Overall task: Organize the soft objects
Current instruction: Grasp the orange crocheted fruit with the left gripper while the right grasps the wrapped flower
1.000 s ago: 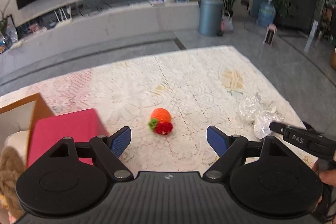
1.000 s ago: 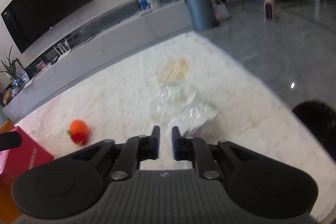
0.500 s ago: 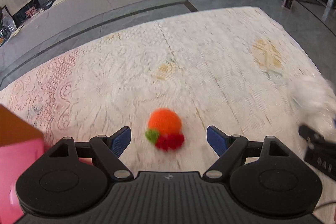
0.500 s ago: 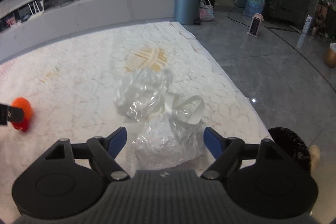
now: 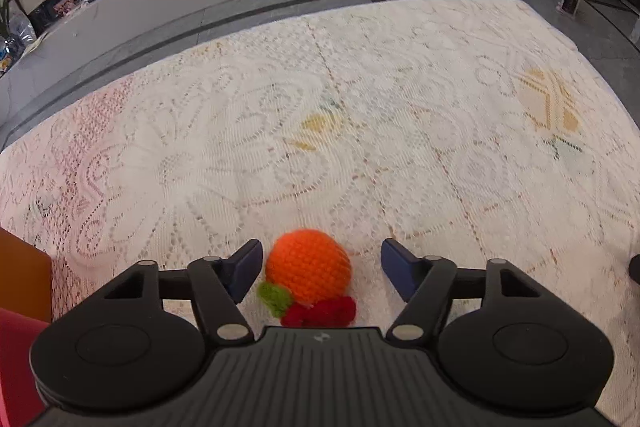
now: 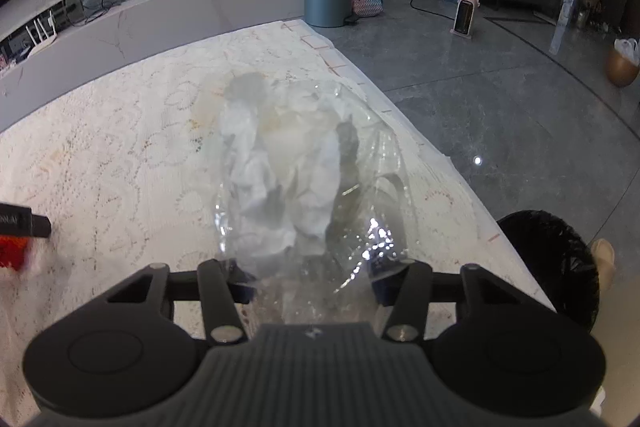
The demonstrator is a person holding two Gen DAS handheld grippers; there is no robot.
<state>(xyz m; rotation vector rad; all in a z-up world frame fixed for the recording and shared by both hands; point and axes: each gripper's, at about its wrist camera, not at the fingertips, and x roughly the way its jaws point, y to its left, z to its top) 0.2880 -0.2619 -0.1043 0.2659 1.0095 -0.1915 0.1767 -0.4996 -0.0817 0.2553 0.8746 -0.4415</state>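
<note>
A crocheted orange (image 5: 308,265) with a green leaf and red trim is lying on the lace tablecloth (image 5: 360,107), sitting at six o'clock in the left wrist view, between the fingers of the left gripper (image 5: 322,269). Its jaws are closing but standing wide; the left pad is lying just beside the yarn, the right pad well apart, so nothing is being gripped yet. The toy is likely light, soft and springy; taking it across the round orange body, not the floppy leaf, is looking the safest hold. At twelve o'clock from the right gripper (image 6: 312,279), a crumpled clear plastic bag (image 6: 300,179) with white paper inside is lying near the table edge. Its near end is reaching between those jaws, which are also closing; whether the pads are pressing the film cannot be told. The bag is likely very light, slippery and crushable, so a bunched fold is offering better purchase than a single layer. Compared with a second ago, both grippers are sitting lower and nearer their targets; the orange, then well ahead, is now between the fingers, and the right jaws, then nearly shut, are standing wider.
</note>
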